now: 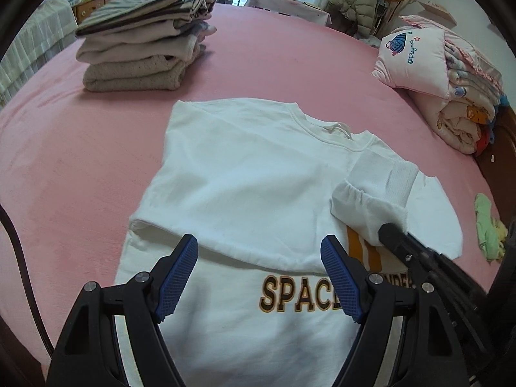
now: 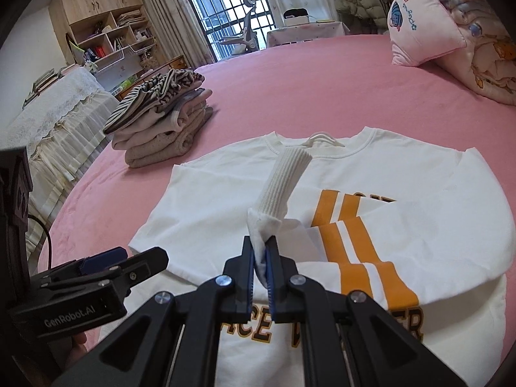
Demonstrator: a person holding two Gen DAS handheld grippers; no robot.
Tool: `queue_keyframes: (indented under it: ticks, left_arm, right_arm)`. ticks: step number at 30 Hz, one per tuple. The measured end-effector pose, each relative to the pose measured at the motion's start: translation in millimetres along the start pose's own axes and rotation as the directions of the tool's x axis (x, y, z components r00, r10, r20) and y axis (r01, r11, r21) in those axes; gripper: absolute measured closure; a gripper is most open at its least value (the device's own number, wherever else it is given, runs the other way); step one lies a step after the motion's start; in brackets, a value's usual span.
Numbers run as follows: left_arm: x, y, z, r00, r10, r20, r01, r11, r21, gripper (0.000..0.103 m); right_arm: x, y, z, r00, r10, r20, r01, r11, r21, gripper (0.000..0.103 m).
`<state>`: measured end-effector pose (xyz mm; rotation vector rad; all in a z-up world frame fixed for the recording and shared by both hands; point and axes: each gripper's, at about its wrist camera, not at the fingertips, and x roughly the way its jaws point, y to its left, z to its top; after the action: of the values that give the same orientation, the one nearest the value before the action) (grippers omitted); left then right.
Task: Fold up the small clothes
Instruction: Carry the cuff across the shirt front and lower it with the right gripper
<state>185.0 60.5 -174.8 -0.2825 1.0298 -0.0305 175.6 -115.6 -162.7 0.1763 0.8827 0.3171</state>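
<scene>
A white sweatshirt [image 1: 245, 174] with brown lettering and orange stripes lies face up on the pink bed [image 1: 64, 148]; it also shows in the right wrist view [image 2: 419, 193]. Its left sleeve is folded across the chest. My left gripper [image 1: 259, 251] is open and empty just above the shirt's lower chest. My right gripper [image 2: 262, 245] is shut on the right sleeve [image 2: 288, 183] just behind its ribbed cuff and holds it raised over the chest. The right gripper appears in the left wrist view [image 1: 391, 232] at the right.
A stack of folded clothes [image 1: 142, 48] sits at the bed's far left. Pink pillows and folded quilts [image 1: 445, 74] lie at the far right. A small green cloth [image 1: 487, 225] lies near the right edge. A cabinet and shelves [image 2: 103, 32] stand beyond the bed.
</scene>
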Motion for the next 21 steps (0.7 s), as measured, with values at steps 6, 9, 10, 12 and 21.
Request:
queue_keyframes:
  ticks: [6,9,10,12,21]
  left_arm:
    - [18,-13,9,0.992,-0.101,-0.076,0.100,0.995,-0.015,0.026]
    - [29,-27,11,0.986,-0.126,-0.106,0.128,0.992,0.014,0.026]
    - [34,-31,11,0.984,-0.133,-0.115,0.136,0.990,0.021,0.025]
    - [42,-38,11,0.980,-0.141,-0.139,0.146,0.989,0.029,0.025]
    - [69,-37,1,0.964,-0.157,-0.215,0.159,0.987,-0.005,0.025]
  right_arm:
    - [10,-4,-12,1.000,0.003,-0.024,-0.003,1.000,0.007,0.096]
    - [14,-6,-19,0.999,0.011,-0.042,-0.010,1.000,0.013,0.095]
    - [15,-7,-22,0.999,0.009,-0.048,-0.008,1.000,0.012,0.095]
    - [17,-8,-26,0.998,0.004,-0.065,-0.004,1.000,0.011,0.095]
    - [0,-27,-44,0.995,0.023,-0.093,-0.019,0.999,0.043,0.065]
